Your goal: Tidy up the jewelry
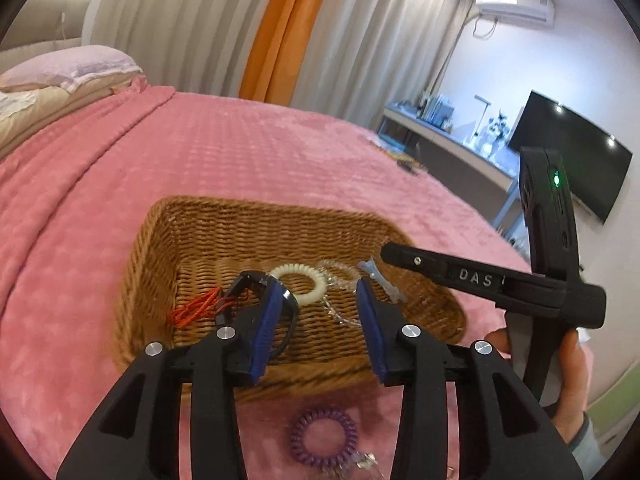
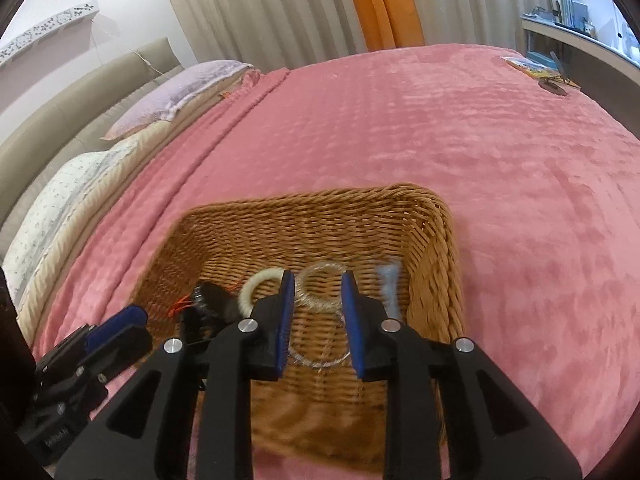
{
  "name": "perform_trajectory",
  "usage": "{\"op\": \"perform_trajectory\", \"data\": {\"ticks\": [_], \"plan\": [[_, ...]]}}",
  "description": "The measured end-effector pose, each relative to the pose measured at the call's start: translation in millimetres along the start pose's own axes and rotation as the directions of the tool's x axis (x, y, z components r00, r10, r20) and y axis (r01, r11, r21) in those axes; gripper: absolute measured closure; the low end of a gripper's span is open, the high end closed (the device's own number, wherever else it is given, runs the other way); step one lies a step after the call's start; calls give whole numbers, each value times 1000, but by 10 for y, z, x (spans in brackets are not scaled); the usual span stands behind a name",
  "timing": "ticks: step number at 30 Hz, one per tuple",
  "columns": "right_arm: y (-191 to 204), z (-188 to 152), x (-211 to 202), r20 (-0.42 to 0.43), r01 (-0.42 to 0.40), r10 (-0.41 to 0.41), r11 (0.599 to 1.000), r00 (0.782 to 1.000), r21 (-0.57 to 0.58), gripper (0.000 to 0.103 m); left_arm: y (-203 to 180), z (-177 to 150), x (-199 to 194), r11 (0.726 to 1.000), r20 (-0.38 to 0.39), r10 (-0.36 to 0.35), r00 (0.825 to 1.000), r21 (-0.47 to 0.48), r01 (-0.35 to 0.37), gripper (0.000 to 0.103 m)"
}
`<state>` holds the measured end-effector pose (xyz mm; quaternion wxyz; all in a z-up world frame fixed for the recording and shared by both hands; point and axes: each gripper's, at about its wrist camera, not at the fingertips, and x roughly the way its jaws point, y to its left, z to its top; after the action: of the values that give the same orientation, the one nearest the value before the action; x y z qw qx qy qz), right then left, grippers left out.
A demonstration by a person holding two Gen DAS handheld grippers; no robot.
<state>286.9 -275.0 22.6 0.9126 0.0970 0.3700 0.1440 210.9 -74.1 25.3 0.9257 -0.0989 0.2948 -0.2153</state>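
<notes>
While my left gripper (image 1: pixel 320 288) and right gripper (image 2: pixel 318 280) hang apart and empty over the wicker basket (image 1: pixel 256 216) on the bed (image 1: pixel 200 152), a purple coil bracelet (image 1: pixel 323 436) lies near, outside it.

A tan woven basket (image 1: pixel 256 236) sits on a pink waffle-textured blanket (image 1: pixel 224 152), beside a purple coil hair tie (image 1: pixel 324 436).

My woven wicker basket (image 1: pixel 208 236) on pink bedspread holds: cream spiral hair tie (image 1: pixel 299 285), two clear bangles (image 2: pixel 320 280), red cord (image 1: pixel 196 307), black bracelet (image 1: pixel 256 280), pale-blue clip (image 1: pixel 370 268). Purple spiral hair tie (image 1: pixel 323 437) lies outside, before it.
</notes>
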Motion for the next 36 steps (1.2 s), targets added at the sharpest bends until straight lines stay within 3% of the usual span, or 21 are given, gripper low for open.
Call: {"op": "perform_trajectory", "data": {"ticks": [7,16,28,36], "plan": [[217,-231,-554,52,-39,41,998,998,-39,81,-38,-102,-546,999,63,-40,997,-12,41,65],[512,-780,-1042,46,-72,77,993,996,-93,81,-94,-398,-992,998,61,-58,996,-12,59,65],[493,-1494,-822,-100,-76,72,996,992,-36,81,28,-972,-1048,997,-54,-49,997,-61,45,65],[493,-1760,-625,-157,-60,52,997,986,-46,81,106,-1274,-809,992,-172,-56,983,-126,34,65]]}}
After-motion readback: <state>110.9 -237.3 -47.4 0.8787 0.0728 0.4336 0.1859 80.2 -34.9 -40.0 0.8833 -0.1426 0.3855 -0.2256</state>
